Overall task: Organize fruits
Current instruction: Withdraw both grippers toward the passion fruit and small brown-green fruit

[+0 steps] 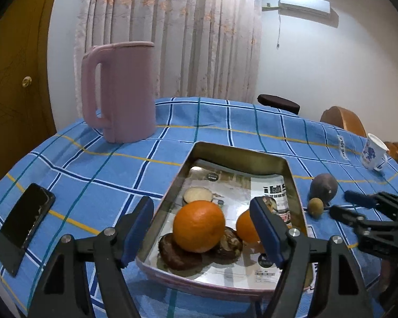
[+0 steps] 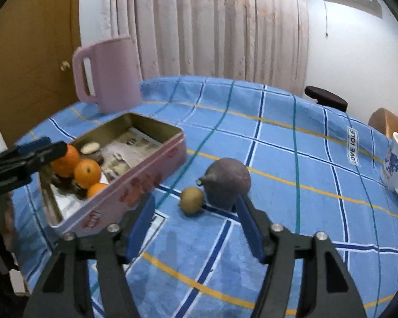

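Hand-held gripper open; cloth label "LOVE IOLE"

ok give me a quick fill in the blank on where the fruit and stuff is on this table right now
1. The oranges lie inside the pink ____.
2. The small yellow-green fruit and the purple fruit lie on the ____, outside the tin.
3. The jaws of the right gripper are ____.
4. The phone lies on the cloth to the ____ of the tin.

Missing words: tin; tablecloth; open; left
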`<state>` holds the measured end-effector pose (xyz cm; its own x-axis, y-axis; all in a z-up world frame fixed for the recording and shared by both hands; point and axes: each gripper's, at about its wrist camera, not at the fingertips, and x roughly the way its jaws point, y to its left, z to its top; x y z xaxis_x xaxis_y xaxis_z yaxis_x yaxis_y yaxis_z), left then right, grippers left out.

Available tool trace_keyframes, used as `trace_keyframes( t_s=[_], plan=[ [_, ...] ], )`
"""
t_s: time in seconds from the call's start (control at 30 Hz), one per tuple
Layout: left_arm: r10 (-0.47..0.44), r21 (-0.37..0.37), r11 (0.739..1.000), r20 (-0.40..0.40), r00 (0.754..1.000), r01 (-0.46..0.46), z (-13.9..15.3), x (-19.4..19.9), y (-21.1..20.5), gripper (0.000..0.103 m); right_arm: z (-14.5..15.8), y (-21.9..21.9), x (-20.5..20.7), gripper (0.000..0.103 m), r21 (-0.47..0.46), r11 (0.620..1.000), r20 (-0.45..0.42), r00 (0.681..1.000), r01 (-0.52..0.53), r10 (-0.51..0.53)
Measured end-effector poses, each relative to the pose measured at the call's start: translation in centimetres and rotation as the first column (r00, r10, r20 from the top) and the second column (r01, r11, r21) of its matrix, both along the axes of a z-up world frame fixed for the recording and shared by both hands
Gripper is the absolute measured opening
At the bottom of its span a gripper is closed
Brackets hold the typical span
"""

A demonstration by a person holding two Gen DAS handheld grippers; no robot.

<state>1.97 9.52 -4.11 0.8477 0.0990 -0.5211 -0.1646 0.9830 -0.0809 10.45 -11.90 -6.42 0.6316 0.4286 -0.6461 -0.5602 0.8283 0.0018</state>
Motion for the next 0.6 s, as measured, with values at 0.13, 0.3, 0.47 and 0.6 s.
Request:
trace_keyframes(
  t_s=[0.13, 0.3, 0.47, 0.6],
  plan=[
    [0.000, -0.008, 1.000, 0.005, 1.000, 0.000, 0.2, 0.1, 0.0, 0.076, -0.9, 2.0, 0.7, 0.043, -0.066, 0.998, -0.060, 0.998, -0.016, 0.012],
    [-0.009, -0.010, 1.000, 0.007, 1.000, 0.009, 0.3, 0.1, -0.2, 0.076, -1.5, 3.1, 2.1, 0.039, -0.104, 0.994, -0.088, 0.995, 0.041, -0.050],
    [-0.027, -0.005, 1.000, 0.001, 1.000, 0.027, 0.3, 0.1, -0.9, 0.076, -1.9, 3.8, 3.0, 0.029, -0.131, 0.989, -0.117, 0.990, 0.068, -0.083],
    [-0.061, -0.006, 0.998, 0.013, 0.998, 0.061, 0.9, 0.3, -1.8, 0.076, -1.8, 2.9, 2.0, 0.028, -0.124, 0.991, -0.108, 0.992, 0.054, -0.068]
  ],
)
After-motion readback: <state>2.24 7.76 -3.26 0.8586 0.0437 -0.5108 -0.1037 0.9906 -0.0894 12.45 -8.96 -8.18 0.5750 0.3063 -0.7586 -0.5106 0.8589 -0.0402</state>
